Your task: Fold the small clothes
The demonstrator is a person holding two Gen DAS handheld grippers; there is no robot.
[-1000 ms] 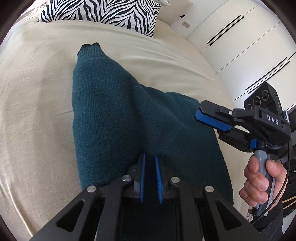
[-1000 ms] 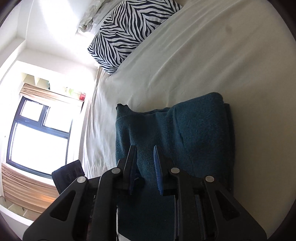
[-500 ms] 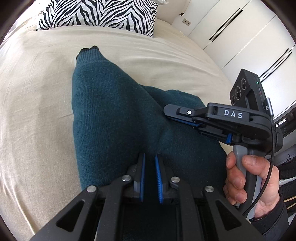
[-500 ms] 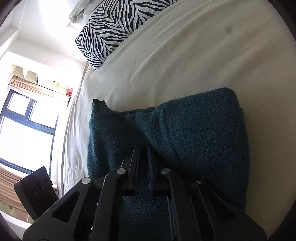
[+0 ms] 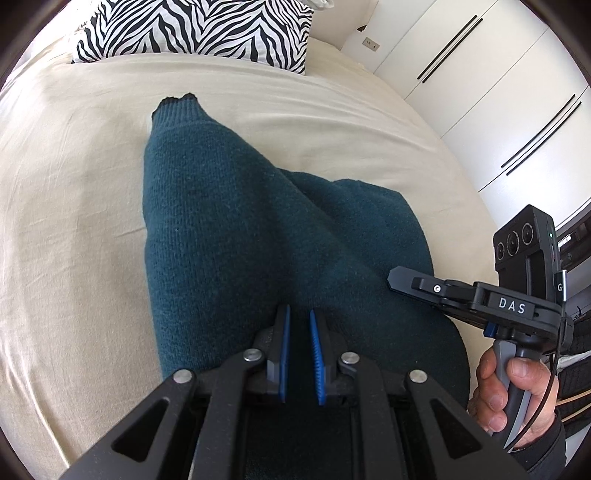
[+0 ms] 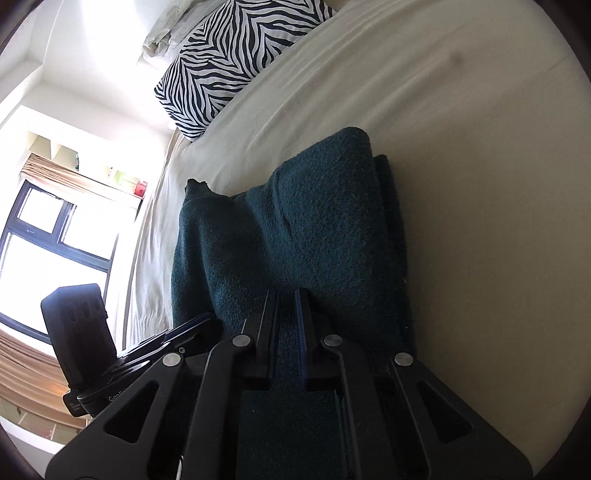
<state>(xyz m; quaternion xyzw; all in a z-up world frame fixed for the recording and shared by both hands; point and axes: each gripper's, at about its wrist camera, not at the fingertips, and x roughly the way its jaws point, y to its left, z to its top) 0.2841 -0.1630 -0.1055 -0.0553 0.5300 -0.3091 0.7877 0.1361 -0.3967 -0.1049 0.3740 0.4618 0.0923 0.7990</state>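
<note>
The teal sweater point(image 5: 258, 258) lay half-folded on the bed point(image 5: 74, 184), below the zebra pillow point(image 5: 199, 29). Left claw point(image 5: 299, 354) was clamped on the sweater's near edge. Right claw point(image 6: 286, 332) was pinched shut on the sweater too, just beside it.

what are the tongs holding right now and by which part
Both tongs, left and right, pinch the teal sweater along its near edge.

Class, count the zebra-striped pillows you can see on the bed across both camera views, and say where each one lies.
1. The zebra-striped pillow lies at the far end of the bed, beyond the teal sweater. The right wrist view shows this same pillow. Pale bedding beside it could hide others.
</note>
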